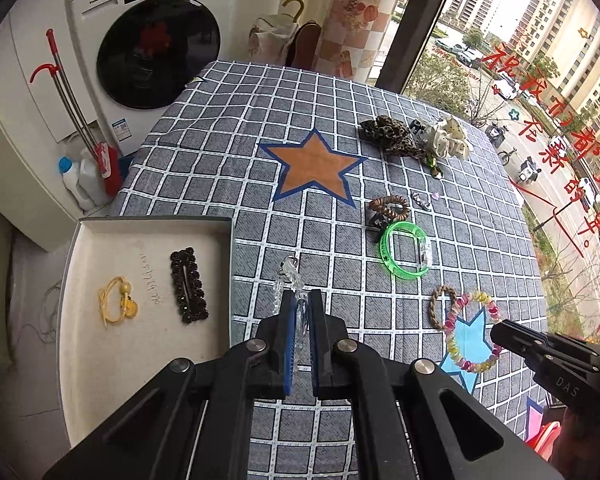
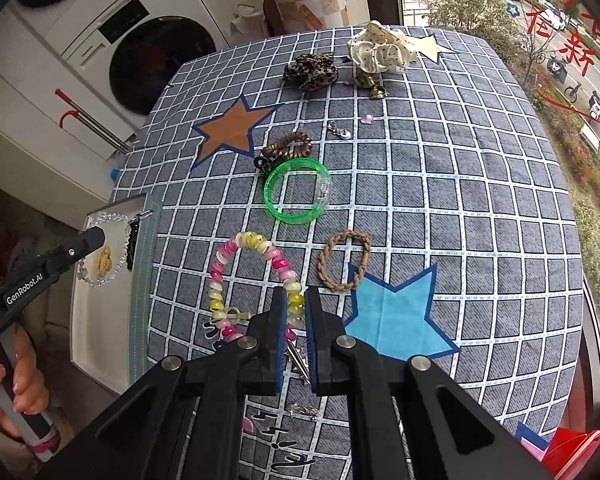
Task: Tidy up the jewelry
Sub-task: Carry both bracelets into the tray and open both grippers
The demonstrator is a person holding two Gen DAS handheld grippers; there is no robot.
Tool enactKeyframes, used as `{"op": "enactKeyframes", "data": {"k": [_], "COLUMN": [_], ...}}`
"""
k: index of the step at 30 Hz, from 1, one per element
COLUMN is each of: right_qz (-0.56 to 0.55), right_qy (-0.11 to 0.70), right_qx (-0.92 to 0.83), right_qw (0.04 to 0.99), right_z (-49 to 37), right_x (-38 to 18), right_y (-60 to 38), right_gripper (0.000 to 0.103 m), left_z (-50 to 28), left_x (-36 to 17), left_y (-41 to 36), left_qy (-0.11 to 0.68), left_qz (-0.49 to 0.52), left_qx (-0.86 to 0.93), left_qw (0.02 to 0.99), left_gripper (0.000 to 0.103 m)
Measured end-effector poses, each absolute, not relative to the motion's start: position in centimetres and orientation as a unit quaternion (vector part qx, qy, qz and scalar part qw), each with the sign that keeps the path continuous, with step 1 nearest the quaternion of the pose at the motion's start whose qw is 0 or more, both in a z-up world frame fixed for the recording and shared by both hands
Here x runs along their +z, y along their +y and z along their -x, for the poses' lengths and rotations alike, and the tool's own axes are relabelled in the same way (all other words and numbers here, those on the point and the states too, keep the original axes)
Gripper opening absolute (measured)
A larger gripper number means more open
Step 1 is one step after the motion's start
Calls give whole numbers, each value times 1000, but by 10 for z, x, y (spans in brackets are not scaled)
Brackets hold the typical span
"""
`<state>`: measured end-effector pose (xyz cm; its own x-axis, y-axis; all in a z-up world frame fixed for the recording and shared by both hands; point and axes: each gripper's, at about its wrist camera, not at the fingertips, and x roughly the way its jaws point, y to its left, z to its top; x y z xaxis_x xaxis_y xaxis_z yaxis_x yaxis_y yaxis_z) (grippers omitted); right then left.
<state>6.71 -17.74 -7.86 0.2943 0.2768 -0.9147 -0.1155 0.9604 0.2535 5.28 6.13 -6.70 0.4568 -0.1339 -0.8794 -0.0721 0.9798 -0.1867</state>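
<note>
My left gripper (image 1: pixel 300 300) is shut on a clear crystal bead bracelet (image 1: pixel 288 280), held just right of the white tray (image 1: pixel 148 340); in the right wrist view the bracelet (image 2: pixel 112 248) hangs over the tray (image 2: pixel 100 320). The tray holds a black rhinestone hair clip (image 1: pixel 188 285) and a yellow cord charm (image 1: pixel 118 299). My right gripper (image 2: pixel 296 300) is shut on the pink-yellow spiral hair tie (image 2: pixel 256 276), which lies on the checked cloth. It also shows in the left wrist view (image 1: pixel 470 330).
On the cloth lie a green bangle (image 2: pixel 296 192), a tan braided band (image 2: pixel 344 260), a brown spiral tie (image 2: pixel 288 148), a leopard scrunchie (image 2: pixel 310 70), a white dotted scrunchie (image 2: pixel 380 48) and small silver pieces (image 2: pixel 338 130). A washing machine (image 1: pixel 152 40) stands beyond the table.
</note>
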Motion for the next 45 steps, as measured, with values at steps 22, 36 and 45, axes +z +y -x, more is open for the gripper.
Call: {"op": "enactKeyframes", "data": {"k": [22,36,45], "right_qz": [29,73,89], "right_qy": [612,654,648], "right_qx": [299,294,270], "right_qw": [731,693,706], "right_z": [-67,-76,-87], "right_x": [-120,-182,-193], "right_y": [44,97,95], "right_gripper": [10,9,10], "left_z": [16,7,-12], "left_x": [-132,-176,-189], "left_y": [198,211,216], "left_qy": [551,567,567], "left_qz": [143,151,143], "left_qx": [105,112,120], "left_qw": [816,802,803], "left_gripper": [13,13,13]}}
